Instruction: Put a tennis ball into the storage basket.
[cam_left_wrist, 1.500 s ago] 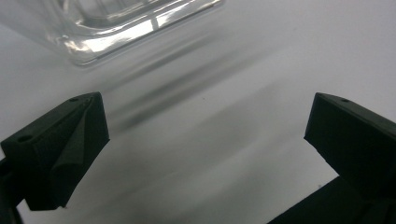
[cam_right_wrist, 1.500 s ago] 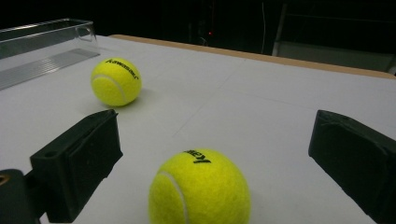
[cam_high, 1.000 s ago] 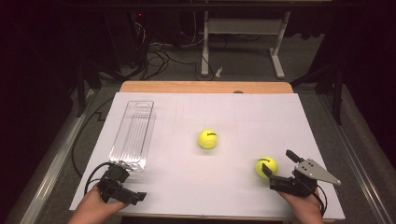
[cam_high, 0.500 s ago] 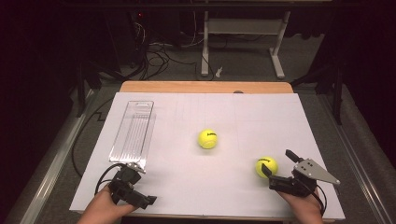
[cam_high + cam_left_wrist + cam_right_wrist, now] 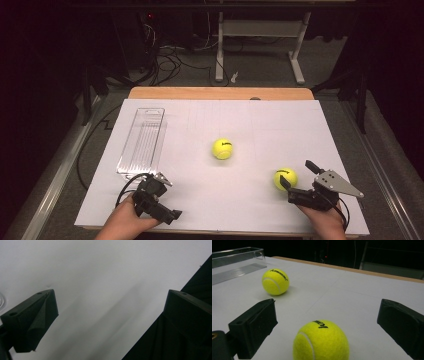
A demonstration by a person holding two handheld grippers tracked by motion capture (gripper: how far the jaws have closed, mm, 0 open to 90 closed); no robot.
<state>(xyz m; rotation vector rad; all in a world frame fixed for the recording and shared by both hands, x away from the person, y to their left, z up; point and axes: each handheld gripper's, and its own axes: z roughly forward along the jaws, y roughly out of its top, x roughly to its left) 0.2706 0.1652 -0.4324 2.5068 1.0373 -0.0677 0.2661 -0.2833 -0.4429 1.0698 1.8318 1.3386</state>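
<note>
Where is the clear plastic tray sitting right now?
In the high view the clear plastic tray lies lengthwise on the left side of the white table cover, just beyond the left gripper and left of the middle tennis ball.

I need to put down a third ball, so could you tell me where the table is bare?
The far right, beyond both tennis balls, and the strip between the clear tray and the middle ball are bare. It is crowded at the near right, where the right gripper flanks the near ball.

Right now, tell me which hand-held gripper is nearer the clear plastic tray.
Left. The left hand-held gripper sits just below the clear plastic tray's near end. The right hand-held gripper is far across the table, open around a tennis ball.
</note>
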